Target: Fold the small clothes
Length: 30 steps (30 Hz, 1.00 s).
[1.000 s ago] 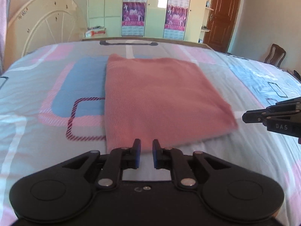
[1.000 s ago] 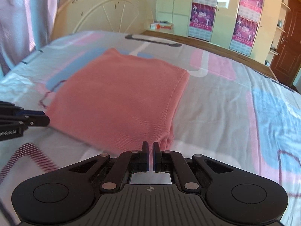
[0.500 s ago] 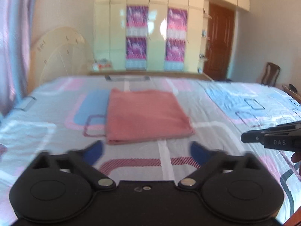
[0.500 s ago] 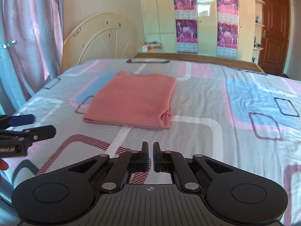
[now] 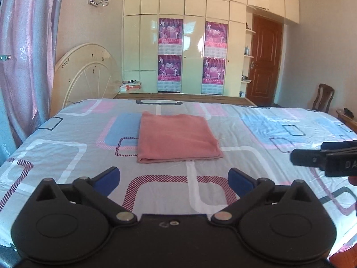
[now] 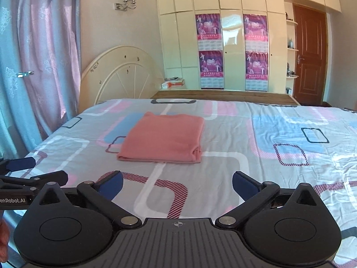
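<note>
On the patterned bedsheet (image 5: 67, 156) a folded pink garment (image 5: 176, 139) lay flat. Nearer the camera, the left gripper (image 5: 174, 179) and right gripper (image 6: 177, 184) hovered spread wide with nothing between them, the right's jaws having just opened.

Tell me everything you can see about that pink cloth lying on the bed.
The pink cloth is a salmon-pink garment of soft, finely knit-looking fabric, folded into a neat, flat, roughly square stack. Layered edges show along its near side and bunch slightly at the near right corner. It lies on the patterned bedsheet, toward the far side of the bed, and only the sheet touches it. Both tongs are well short of it.
</note>
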### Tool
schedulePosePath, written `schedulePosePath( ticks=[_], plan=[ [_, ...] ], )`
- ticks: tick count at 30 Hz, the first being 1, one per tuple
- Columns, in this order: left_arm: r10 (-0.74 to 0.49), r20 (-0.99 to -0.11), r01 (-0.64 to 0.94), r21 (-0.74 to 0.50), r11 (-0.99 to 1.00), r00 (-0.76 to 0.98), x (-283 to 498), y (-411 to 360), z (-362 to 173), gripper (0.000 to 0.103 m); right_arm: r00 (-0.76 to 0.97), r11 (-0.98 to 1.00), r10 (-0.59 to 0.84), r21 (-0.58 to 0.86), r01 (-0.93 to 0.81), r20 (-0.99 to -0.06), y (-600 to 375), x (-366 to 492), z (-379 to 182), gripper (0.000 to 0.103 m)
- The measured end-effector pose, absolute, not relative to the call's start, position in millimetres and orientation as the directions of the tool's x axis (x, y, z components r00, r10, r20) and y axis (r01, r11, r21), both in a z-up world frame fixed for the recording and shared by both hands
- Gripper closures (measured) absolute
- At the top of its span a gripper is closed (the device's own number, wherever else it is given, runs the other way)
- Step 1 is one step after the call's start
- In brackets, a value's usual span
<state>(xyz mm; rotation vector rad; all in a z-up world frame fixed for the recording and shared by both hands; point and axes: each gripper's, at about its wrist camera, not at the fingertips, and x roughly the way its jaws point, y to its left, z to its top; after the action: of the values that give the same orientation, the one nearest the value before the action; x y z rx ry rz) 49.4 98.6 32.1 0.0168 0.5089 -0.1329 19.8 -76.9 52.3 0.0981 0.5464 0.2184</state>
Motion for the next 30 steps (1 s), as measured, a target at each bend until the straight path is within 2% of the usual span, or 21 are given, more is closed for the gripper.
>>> schedulePosePath(
  ticks=[30],
  plan=[
    [-0.138,-0.451,0.15,-0.009,0.989,0.882,23.7,95.8,44.4,0.0,0.845,0.979,0.203,0.11,-0.171,-0.494,-76.5,-18.5,70.1,0.0]
  ],
)
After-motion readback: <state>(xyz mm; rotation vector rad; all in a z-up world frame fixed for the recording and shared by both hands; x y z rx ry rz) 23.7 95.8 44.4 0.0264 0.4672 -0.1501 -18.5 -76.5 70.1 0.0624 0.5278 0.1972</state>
